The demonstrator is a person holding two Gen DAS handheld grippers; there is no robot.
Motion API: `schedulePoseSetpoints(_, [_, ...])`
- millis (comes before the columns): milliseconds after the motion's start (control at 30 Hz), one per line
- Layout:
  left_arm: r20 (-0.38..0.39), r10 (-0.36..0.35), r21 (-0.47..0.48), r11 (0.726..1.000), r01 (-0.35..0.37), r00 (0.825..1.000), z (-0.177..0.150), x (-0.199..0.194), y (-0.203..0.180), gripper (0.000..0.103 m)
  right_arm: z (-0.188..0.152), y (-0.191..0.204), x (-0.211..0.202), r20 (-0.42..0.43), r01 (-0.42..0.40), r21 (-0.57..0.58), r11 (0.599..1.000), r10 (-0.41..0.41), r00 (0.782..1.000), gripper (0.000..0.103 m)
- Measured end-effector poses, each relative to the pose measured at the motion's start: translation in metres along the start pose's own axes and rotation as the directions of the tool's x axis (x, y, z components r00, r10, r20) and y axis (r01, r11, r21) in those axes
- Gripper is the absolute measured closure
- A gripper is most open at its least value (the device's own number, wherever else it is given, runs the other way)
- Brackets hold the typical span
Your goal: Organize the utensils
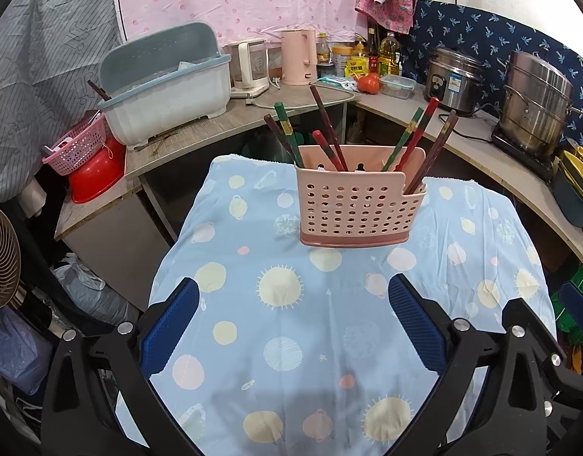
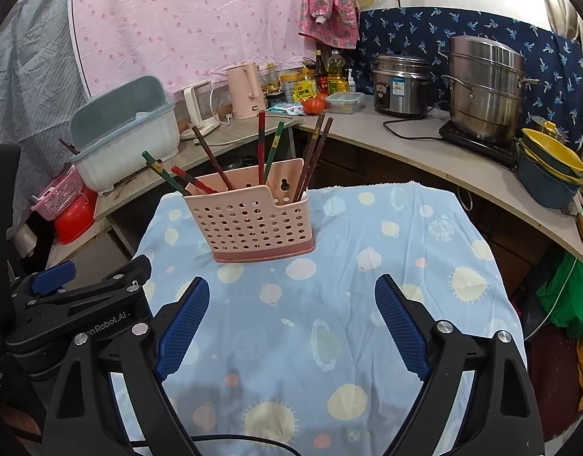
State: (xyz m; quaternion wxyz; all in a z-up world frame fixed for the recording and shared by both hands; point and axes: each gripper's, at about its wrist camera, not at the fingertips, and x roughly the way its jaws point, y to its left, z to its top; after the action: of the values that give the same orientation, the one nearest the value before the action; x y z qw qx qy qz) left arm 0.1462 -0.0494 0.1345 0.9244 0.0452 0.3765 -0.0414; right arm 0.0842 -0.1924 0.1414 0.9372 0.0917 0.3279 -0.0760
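Both claws hang over the near half of the small table, and neither carries anything. On the left, the left gripper [image 1: 293, 313] has its blue pads [image 1: 169, 326] spread wide with only the blue planet-print cloth [image 1: 291, 361] showing between them. Ahead of it, towards the far edge of the cloth, stands the pink perforated utensil holder [image 1: 358, 205], upright. Chopsticks [image 1: 327, 135], red, green and dark brown, lean out of its two compartments: one bunch in the left section, another in the lower-cut right section. To the right, the right gripper [image 2: 293, 323] is likewise spread apart and empty, pointing down at the cloth short of the holder.

No loose utensil lies on the cloth in either view, so I judge the sorting is either finished or paused between pieces. If more is wanted, the next move likely calls for reaching forward to the leaning sticks, pinching one near its upper end without tipping the light holder.
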Motion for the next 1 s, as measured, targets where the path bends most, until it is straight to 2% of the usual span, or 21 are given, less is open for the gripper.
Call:
schedulePoseSetpoints(167, [-0.002,-0.001,0.001,1.0,0.001,1.0,-0.0002,0.0005,-0.0005,0.007,-0.0004,-0.0011,-0.001,0.006,0.012,-0.001,1.0,-0.012,1.0,0.015])
schedulePoseSetpoints(300, [0.002,-0.001,-0.005,1.0,0.001,1.0,-0.0006,0.0004,-0.0014,0.007,0.0006,-0.0018,-0.0024,0.016,0.024,-0.002,1.0,-0.024,1.0,0.007])
schedulePoseSetpoints(467, [0.017,0.002,-0.003,1.0,-0.002,1.0,-0.0012,-0.0002,-0.0038,0.007,0.0015,-0.002,-0.0034,0.021,0.029,-0.004,1.0,-0.029,0.999,0.007])
schedulePoseSetpoints(1000, [-0.003,0.004,-0.011,1.0,-0.004,1.0,-0.001,0.0014,-0.0006,0.007,0.0005,-0.002,-0.0041,0.023,0.034,-0.008,0.999,-0.034,0.999,0.007])
